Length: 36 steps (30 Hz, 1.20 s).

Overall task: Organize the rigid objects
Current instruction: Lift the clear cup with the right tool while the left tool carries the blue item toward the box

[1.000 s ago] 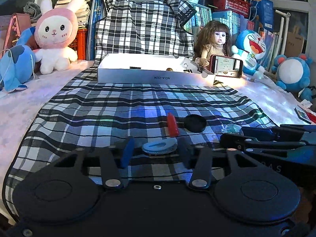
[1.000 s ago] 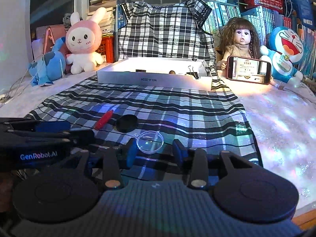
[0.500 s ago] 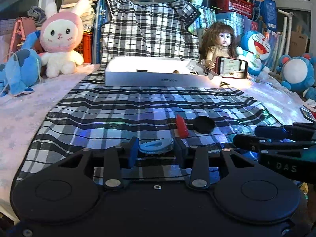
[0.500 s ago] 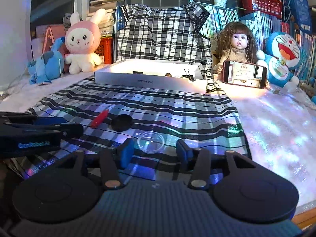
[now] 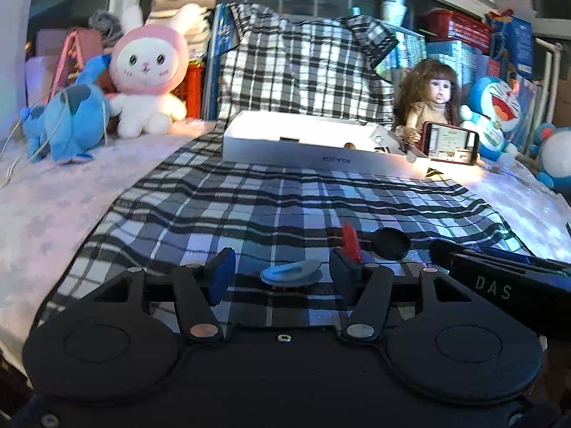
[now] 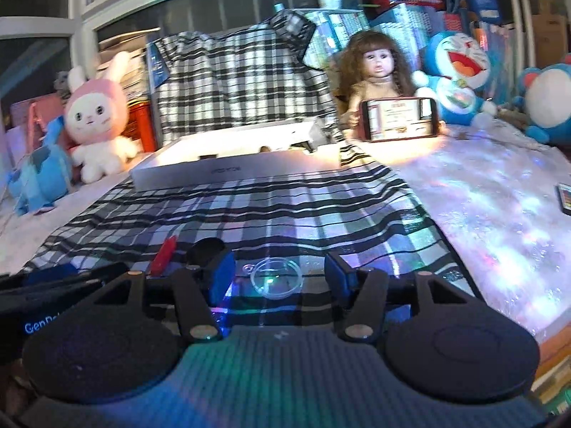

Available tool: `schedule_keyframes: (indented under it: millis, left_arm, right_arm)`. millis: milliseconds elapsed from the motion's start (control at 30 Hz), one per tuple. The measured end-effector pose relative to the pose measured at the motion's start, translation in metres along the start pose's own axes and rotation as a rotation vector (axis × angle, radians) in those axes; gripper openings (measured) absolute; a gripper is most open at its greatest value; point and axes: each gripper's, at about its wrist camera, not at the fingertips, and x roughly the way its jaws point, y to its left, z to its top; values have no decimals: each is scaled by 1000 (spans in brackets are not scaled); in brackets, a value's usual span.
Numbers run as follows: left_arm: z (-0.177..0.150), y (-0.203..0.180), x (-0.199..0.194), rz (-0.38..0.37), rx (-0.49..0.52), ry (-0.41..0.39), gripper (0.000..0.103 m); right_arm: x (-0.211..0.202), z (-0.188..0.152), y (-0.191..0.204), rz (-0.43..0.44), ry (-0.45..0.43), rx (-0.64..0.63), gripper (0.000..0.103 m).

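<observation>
Left gripper [image 5: 282,273] has just been opening; its jaws sit apart w/ the grey-blue disc [image 5: 291,271] between them on the plaid cloth [image 5: 249,207], pads not touching. Right gripper [image 6: 278,273], jaws also just widening, straddles the clear round dish [image 6: 276,278] at near edge. White box [image 5: 314,153] is far off. Risk: both pieces lie flat & thin, so pads could skid over rims or pinch cloth; the red piece [image 5: 350,242] just right of the left jaw may get bumped.
</observation>
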Motion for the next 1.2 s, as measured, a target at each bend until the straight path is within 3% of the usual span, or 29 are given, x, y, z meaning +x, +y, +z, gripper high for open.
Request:
schedule_keyframes:
  millis: [100,200,300,767,1200]
  left_arm:
    - [0,1,4,-3,-32,19,55]
    - [0,1,6,-30,-37,34,37]
    - [1,-1,5,-45,-23,40,37]
    - [13,-3,7,-31,8,46,37]
    - [59,11,22,-50,41,25,37]
  right_arm:
    - [1,-2,4,-26,-1,-10,64]
    - [1,-4,4,-28,5,-1,49]
    - [2,-4,7,-21,17,-18,39]
    - [0,4,7,-11,3,-38,39]
    - [15,34,7,18,10,-70,39]
